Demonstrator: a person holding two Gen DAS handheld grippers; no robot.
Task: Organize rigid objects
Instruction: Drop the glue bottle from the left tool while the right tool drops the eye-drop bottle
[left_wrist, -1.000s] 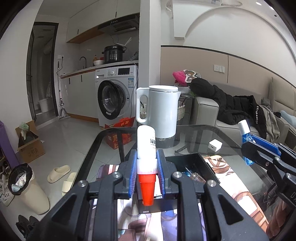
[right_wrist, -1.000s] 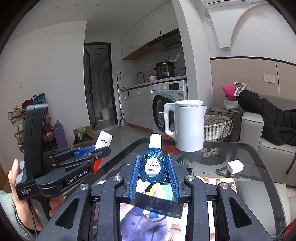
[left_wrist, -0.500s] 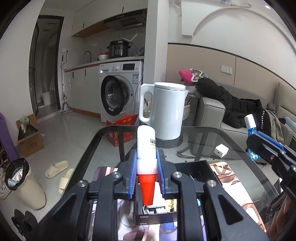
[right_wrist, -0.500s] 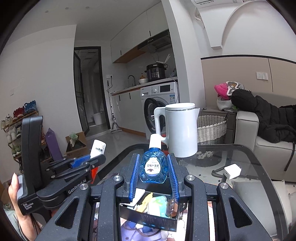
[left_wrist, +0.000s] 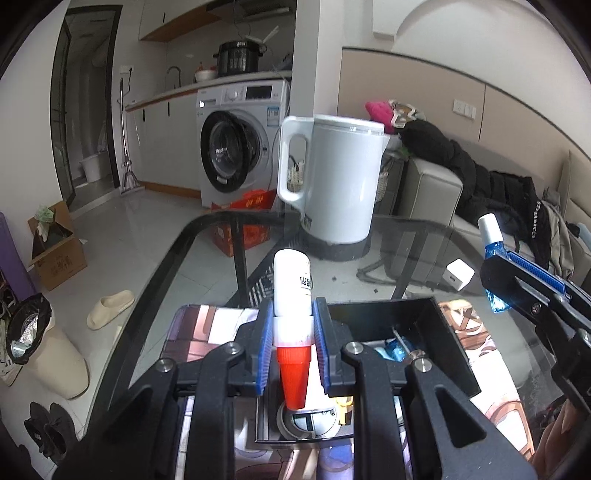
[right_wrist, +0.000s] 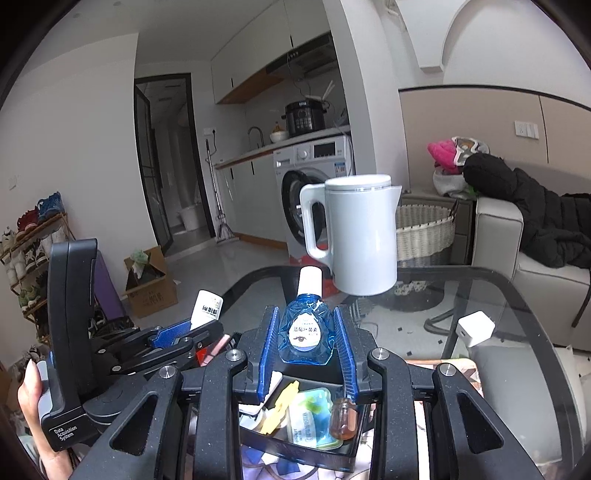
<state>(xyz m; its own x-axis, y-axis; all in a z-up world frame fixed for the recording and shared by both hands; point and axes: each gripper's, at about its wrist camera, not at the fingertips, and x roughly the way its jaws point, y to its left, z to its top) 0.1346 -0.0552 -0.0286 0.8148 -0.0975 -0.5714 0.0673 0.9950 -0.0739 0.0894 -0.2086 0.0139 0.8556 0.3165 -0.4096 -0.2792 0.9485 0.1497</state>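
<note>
Your left gripper (left_wrist: 291, 345) fills the bottom centre of the frame, its blue pads (left_wrist: 263, 350) pressed against a white tube with a red cap (left_wrist: 292, 314), cap pointing down. Directly below the cap lies a black tray (left_wrist: 448, 339) on the glass table (left_wrist: 166, 280); inside it a round white item (left_wrist: 308, 422) and small blue pieces are partly hidden by the fingers. At the right edge your right gripper (left_wrist: 496, 273) grips a blue bottle with a white cap (left_wrist: 491, 236), above the table. Centre frame: a white kettle (left_wrist: 336, 181) upright on the glass. Just right of it, a small white charger cube (left_wrist: 459, 274). Upper left: a washing machine (left_wrist: 236, 147).
</note>
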